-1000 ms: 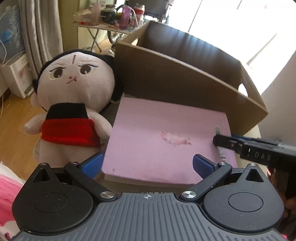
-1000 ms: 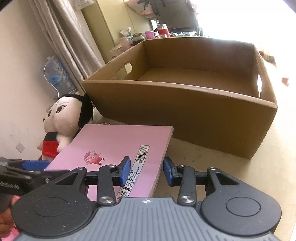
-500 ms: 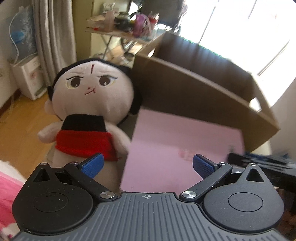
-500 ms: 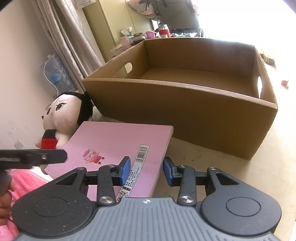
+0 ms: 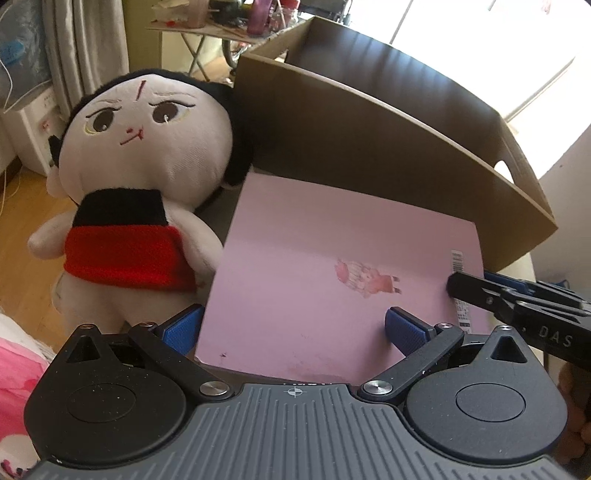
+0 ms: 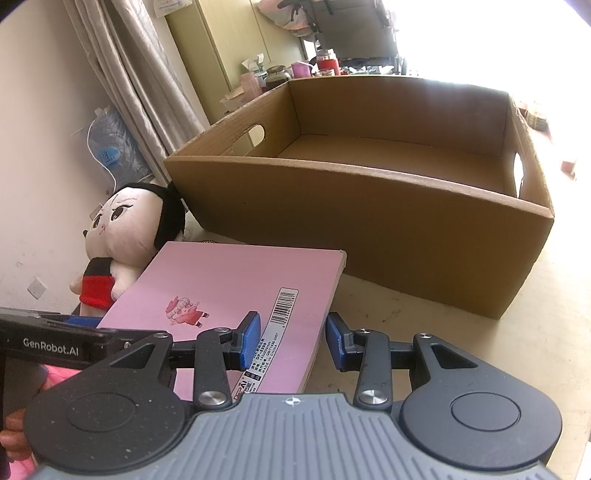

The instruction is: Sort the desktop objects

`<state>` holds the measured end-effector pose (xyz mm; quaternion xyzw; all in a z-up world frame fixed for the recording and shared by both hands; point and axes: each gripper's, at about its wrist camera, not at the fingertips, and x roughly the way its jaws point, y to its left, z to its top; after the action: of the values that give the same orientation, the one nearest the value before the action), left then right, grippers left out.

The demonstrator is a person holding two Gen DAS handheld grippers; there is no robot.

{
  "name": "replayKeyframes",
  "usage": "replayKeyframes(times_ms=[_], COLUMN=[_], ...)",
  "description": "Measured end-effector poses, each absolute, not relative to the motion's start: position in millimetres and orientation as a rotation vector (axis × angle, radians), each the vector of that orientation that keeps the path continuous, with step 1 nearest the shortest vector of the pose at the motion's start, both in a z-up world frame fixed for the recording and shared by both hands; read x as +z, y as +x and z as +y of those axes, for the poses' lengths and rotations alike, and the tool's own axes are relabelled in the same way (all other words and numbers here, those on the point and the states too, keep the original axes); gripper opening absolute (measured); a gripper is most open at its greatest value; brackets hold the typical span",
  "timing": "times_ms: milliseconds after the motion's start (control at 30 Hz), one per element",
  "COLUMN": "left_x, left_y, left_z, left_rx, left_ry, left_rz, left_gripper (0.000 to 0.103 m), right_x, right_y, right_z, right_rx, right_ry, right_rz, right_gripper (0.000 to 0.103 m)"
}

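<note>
A pink book (image 5: 314,258) (image 6: 229,288) lies flat on the beige table in front of a brown cardboard box (image 5: 369,147) (image 6: 369,221). A plush doll (image 5: 147,155) (image 6: 122,225) with black hair and a red-and-black top stands at the book's left side, touching the box. My left gripper (image 5: 295,328) is open wide over the book's near left corner, its left pad just outside the book's edge. My right gripper (image 6: 293,339) is open astride the book's right edge near the barcode: one pad is over the cover, the other over the table. Neither grips anything.
The box is empty inside, with handle holes in its side walls. Bare table (image 6: 480,350) lies to the right of the book. A pink cloth (image 5: 14,369) and the wooden floor are at the left. A folding table with bottles (image 5: 221,22) and curtains (image 5: 85,48) stand behind.
My left gripper's view swung toward the doll and came back over the book, now closer to the doll. The right gripper, book, doll and box have not moved.
</note>
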<state>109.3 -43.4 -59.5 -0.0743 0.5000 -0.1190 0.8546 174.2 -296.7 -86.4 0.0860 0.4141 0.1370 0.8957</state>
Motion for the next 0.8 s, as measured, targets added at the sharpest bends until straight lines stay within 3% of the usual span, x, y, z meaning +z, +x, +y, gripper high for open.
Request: replayKeyframes(times_ms=[800], left_x=[-55.4], left_y=[102.5], left_z=[-48.5], left_rx=[-0.282], left_ry=[-0.149], left_rz=[1.039], left_gripper=[0.103], right_x=[-78.2], right_y=[172.7], right_z=[-291.3], right_rx=[0.299], right_ry=[0.103], right_rz=[0.828], right_gripper=[0.042])
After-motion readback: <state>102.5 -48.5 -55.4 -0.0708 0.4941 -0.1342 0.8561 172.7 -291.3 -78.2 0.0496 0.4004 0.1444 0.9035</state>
